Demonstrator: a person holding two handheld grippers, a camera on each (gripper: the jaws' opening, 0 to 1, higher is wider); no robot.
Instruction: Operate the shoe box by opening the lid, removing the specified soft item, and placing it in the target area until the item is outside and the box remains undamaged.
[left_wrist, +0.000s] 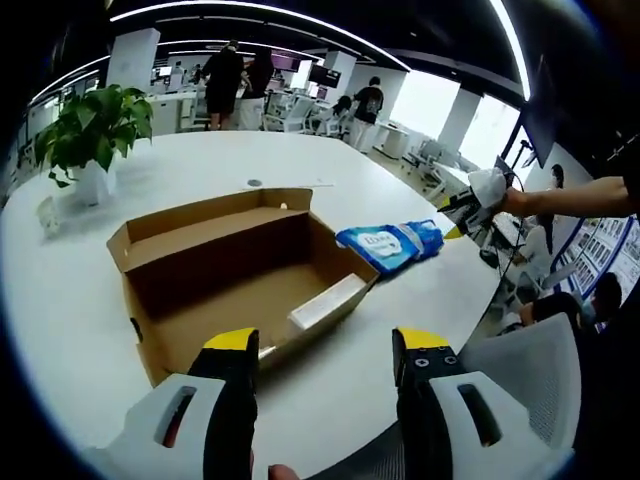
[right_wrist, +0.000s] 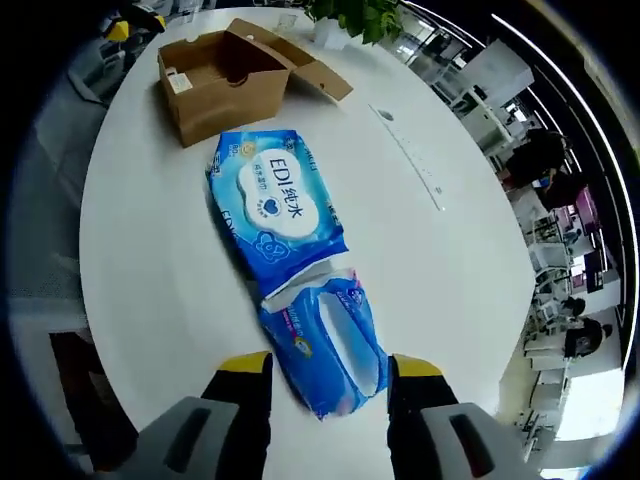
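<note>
The blue plastic pack of wet wipes (right_wrist: 290, 260) lies flat on the round white table (right_wrist: 150, 230), outside the brown cardboard shoe box (right_wrist: 225, 80). Its near end sits between the spread jaws of the right gripper (right_wrist: 328, 375), which grip nothing; whether they touch it is unclear. That end looks crumpled and partly see-through. The pack's long axis runs from the right gripper toward the box. The left gripper (left_wrist: 325, 352) hovers wide open and empty before the open box (left_wrist: 240, 275), the pack (left_wrist: 392, 243) just beside it.
</note>
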